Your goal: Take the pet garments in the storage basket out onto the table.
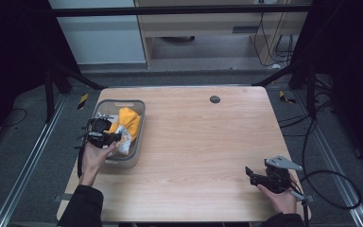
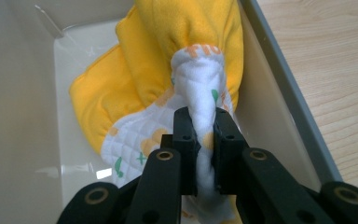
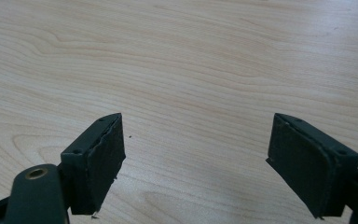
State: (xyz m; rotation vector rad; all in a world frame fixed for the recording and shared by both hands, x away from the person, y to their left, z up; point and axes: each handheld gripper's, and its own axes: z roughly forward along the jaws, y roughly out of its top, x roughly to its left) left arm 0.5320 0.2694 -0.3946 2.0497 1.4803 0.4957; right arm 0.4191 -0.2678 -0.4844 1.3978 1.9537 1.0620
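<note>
A yellow and white quilted cloth (image 1: 126,124) with small printed shapes lies in a grey plastic bin (image 1: 133,160) at the table's left. My left gripper (image 1: 116,137) is over the bin and shut on a white fold of the cloth (image 2: 204,93), which is bunched upward between the pads (image 2: 185,140). The bin's pale inside (image 2: 23,121) surrounds the cloth. My right gripper (image 1: 248,173) rests near the table's front right corner, pointing left. Its pads (image 3: 103,154) stand wide apart over bare wood, open with nothing between them.
The wooden table (image 1: 198,142) has a small dark round cap (image 1: 214,99) near its far edge. Cables (image 1: 331,189) trail off the right side. Metal frame rails and dark floor surround the table.
</note>
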